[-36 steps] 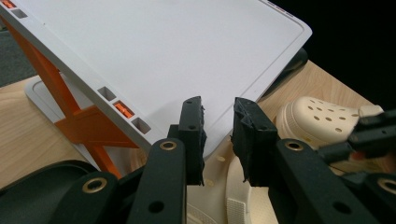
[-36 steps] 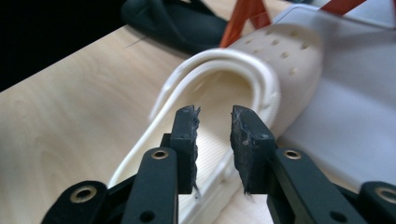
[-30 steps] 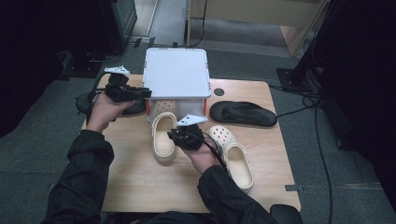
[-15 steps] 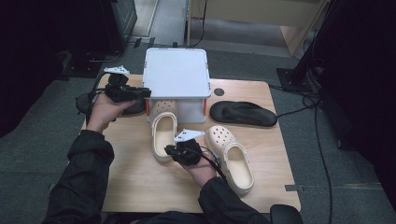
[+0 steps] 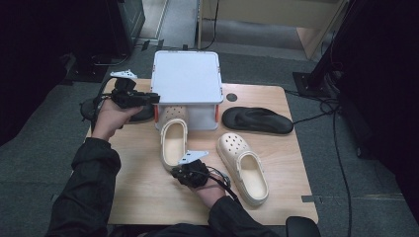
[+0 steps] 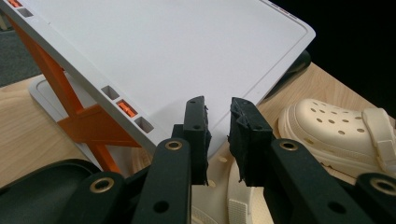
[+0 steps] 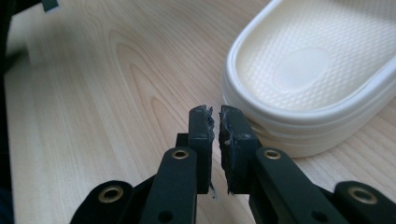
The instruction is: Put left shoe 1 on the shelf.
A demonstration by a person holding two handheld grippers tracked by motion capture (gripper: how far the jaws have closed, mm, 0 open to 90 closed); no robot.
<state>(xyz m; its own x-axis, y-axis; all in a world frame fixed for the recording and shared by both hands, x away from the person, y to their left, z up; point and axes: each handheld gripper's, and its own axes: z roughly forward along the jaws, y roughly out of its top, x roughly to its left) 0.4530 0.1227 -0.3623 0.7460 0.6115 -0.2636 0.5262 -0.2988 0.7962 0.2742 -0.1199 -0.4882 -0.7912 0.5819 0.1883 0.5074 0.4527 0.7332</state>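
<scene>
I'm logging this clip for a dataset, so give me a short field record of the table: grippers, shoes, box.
left gripper: shut, empty, at the white box's lid edge
right gripper: jaws just closed, nothing between them, by the near clog's heel
white box: lid raised, orange hinges
near clog: cream, toe under the box lid
second clog: cream, to its right
black sandal: right of the box
table: light wood

Bare table (image 5: 138,192) left of the cream clog (image 5: 174,143).
</scene>
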